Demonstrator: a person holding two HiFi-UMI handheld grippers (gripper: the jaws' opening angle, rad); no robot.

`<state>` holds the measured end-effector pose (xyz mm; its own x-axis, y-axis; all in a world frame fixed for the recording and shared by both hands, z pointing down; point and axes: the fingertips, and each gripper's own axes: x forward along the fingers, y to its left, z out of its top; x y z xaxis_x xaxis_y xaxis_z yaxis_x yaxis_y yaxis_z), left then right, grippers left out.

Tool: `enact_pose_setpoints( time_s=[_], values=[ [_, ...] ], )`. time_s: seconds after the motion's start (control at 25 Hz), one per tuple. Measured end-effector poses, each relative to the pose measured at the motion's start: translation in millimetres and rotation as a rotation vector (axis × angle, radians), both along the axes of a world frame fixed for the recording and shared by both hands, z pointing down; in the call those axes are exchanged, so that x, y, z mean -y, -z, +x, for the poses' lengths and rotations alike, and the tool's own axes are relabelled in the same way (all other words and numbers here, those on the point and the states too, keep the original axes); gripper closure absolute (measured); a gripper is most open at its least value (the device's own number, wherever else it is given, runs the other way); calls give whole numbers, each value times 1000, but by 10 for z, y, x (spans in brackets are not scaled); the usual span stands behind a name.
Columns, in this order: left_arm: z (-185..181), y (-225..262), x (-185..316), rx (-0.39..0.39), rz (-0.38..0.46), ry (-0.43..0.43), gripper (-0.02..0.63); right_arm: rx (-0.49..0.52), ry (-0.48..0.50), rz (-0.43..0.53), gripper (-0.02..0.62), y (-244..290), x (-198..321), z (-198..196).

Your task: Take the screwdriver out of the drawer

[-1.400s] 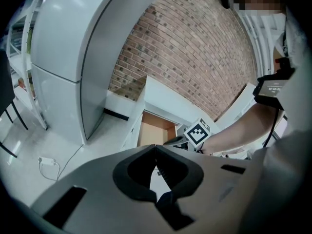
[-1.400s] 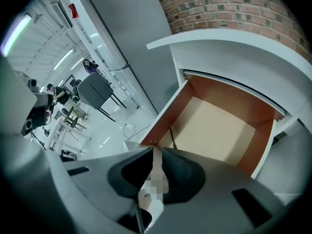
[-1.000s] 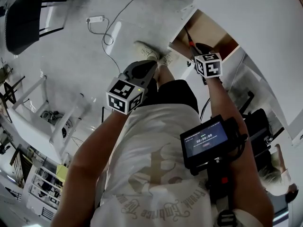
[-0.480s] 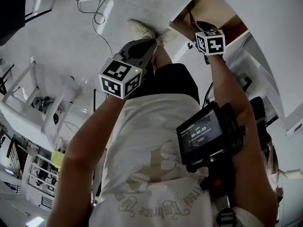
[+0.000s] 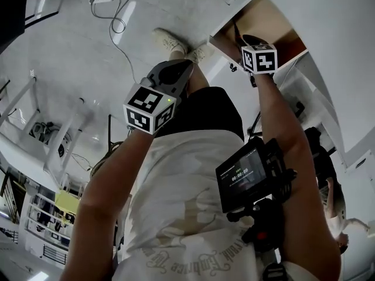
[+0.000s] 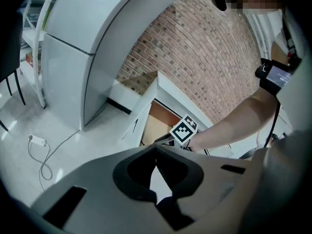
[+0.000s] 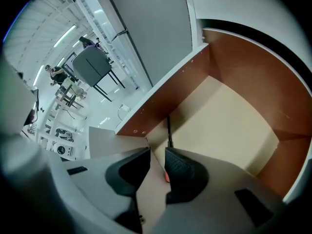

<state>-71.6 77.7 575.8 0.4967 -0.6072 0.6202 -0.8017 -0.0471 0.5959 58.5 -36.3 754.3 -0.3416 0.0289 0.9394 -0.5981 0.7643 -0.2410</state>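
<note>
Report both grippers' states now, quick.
Left gripper: shut, empty.
Right gripper: open, over the black-shafted, red-handled screwdriver in the brown wooden drawer, not gripping it.

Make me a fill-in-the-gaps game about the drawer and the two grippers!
The drawer is pulled ___.
The screwdriver lies ___ it.
The gripper closest to the screwdriver is the person's ___ one.
The left gripper holds ___.
Missing words: open; inside; right; nothing.
</note>
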Motion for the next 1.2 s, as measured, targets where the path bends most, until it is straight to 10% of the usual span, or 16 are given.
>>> enact_pose_setpoints(
  time_s=[1.2],
  values=[
    [111, -196, 178, -18, -46, 7, 584, -114, 177, -78, 479, -641, 125, -15]
  ],
)
